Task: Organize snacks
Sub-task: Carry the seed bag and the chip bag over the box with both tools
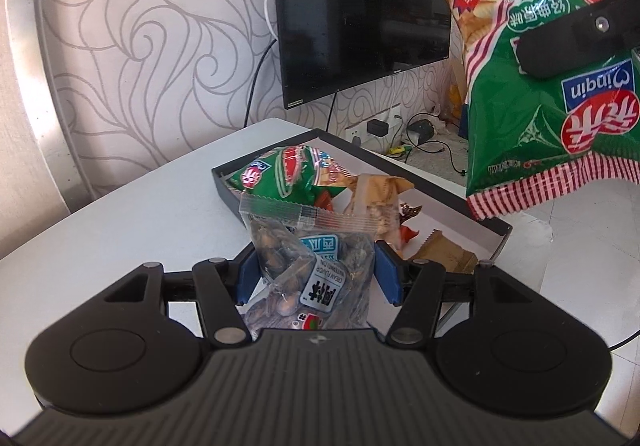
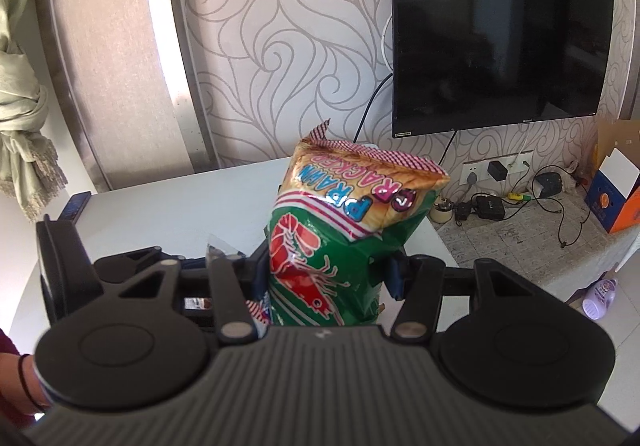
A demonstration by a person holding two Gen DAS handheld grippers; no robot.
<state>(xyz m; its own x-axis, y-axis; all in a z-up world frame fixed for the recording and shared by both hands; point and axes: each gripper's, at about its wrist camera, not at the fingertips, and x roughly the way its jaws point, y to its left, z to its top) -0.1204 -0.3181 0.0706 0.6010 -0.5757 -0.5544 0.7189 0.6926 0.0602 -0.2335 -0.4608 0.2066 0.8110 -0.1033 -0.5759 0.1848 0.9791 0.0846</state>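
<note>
My left gripper [image 1: 316, 272] is shut on a clear bag of watermelon seeds [image 1: 308, 270] and holds it upright above the white table, just in front of a dark shallow box [image 1: 494, 232]. The box holds a green prawn cracker bag [image 1: 280, 173] and several tan and orange snack packets [image 1: 380, 193]. My right gripper [image 2: 324, 274] is shut on a second green prawn cracker bag [image 2: 340, 242], held upright in the air. That bag also shows at the upper right of the left wrist view [image 1: 540, 85], with a black right finger [image 1: 560, 41] across it, above the box's right end.
The white table [image 1: 132, 213] stands against a patterned wall. A black TV [image 2: 496, 33] hangs above. A low counter to the right carries chargers, cables [image 2: 532, 189] and an orange-blue carton [image 2: 616, 197]. A dark phone [image 2: 74, 205] lies at the table's far left. A purple bottle [image 2: 600, 294] is on the floor.
</note>
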